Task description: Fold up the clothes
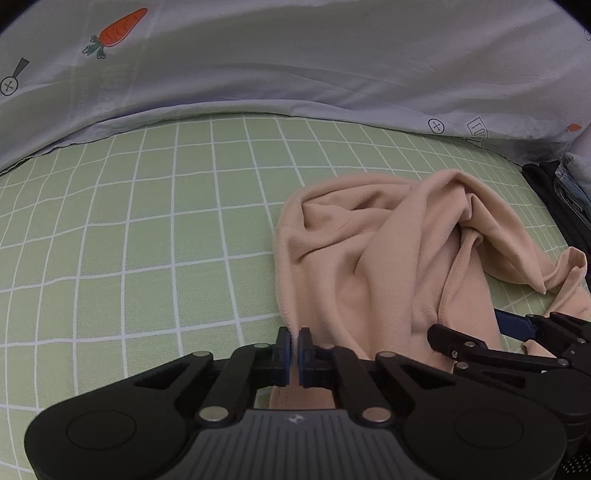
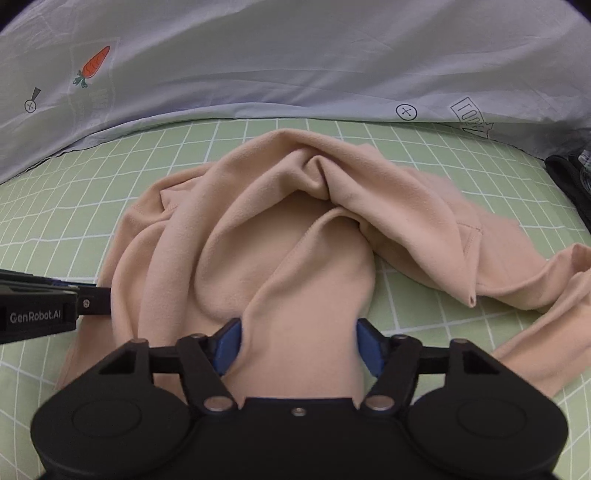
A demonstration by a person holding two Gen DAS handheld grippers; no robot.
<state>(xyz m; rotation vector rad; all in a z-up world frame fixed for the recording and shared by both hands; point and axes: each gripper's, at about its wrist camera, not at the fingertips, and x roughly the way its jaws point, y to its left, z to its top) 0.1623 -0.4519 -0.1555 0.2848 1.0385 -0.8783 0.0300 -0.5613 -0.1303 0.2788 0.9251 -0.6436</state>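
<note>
Blue fingers (image 2: 231,345) astride beige garment (image 2: 295,240); dark clothes (image 2: 569,181) nearby.

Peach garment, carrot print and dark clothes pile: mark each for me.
Peach garment (image 2: 295,251): right wrist view, middle fold.
Carrot print (image 1: 123,27): left wrist view, orange body.
Dark clothes pile (image 1: 554,199): left wrist view, black edge at right.

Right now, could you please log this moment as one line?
left hand-held gripper: shut on peach garment edge | right hand-held gripper: open, straddling fabric | garment: crumpled on green checked sheet
</note>
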